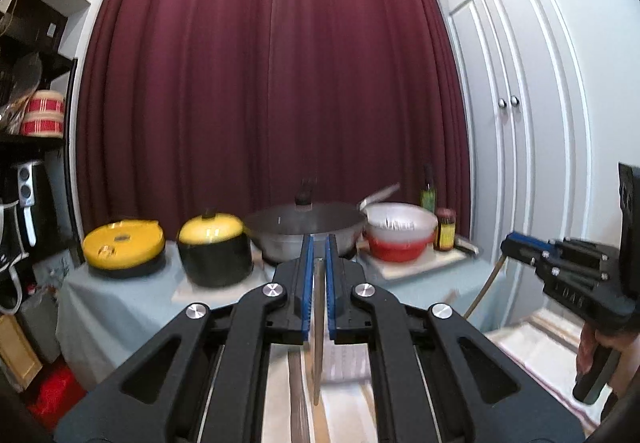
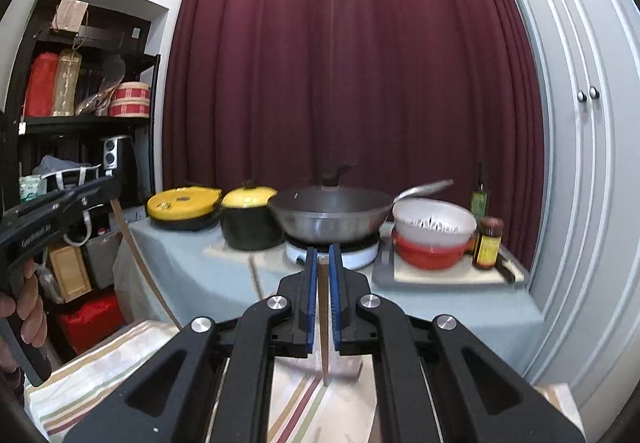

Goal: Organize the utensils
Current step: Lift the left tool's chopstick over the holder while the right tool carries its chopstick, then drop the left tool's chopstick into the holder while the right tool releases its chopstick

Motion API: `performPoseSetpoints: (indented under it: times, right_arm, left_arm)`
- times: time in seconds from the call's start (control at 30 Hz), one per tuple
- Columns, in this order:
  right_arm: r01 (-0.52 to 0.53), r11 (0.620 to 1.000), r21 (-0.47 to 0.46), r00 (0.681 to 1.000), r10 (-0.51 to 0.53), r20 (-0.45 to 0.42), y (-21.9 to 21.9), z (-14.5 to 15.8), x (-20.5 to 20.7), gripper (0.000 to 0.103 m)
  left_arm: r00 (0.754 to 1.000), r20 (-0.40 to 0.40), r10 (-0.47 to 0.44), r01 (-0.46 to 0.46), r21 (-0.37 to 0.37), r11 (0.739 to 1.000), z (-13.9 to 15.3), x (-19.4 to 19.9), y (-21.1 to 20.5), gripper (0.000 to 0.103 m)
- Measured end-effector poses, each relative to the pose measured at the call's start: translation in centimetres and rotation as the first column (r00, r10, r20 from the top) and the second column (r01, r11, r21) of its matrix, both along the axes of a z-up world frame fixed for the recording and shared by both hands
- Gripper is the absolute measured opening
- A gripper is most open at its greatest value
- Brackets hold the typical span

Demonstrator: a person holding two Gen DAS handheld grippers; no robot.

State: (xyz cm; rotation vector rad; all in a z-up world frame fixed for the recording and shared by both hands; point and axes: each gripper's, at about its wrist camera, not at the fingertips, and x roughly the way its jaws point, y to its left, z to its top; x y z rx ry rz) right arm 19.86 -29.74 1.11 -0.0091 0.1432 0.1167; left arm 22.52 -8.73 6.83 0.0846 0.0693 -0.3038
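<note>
My left gripper is shut on a thin wooden utensil that hangs down between its blue pads. In the right wrist view the left gripper shows at the left edge, with a long curved wooden handle trailing below it. My right gripper is shut on another thin wooden utensil, seen edge-on and pointing down. The left wrist view also catches the right gripper at the right, with its wooden handle hanging below it. Both utensils' working ends are hidden.
Ahead stands a table with a grey cloth, bearing two yellow-lidded pots, a wok on a white burner, stacked white and red bowls and bottles. A striped cloth lies below. A dark shelf stands left and white cupboard doors right.
</note>
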Motion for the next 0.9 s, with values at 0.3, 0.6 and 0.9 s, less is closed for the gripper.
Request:
performPoseSetpoints:
  times: [0.3,0.6,0.9]
  right_arm:
    - [0.029,1.0,-0.01,0.998,-0.029,0.054,-1.5,1.1,5.9,0.007]
    - [0.031,0.999,0.019,0.999,-0.032,0.024,-2.5,-0.8,10.2,0.007]
    - [0.019,0.999,0.033,0.998,-0.018,-0.052,-2.2,-4.3,13.0,0.007]
  left_arm:
    - [0.997,0.076,-0.003,0.003,0.001,1.0,2.6,5.8,-3.8,0.006]
    - [0.996,0.092,0.019,-0.017,-0.022,1.0,1.9,11.5,-6.4,0.006]
    - [0.998,0.031,0.047,-0.047,0.005,0.999,-1.9,16.1,-7.2,0.006]
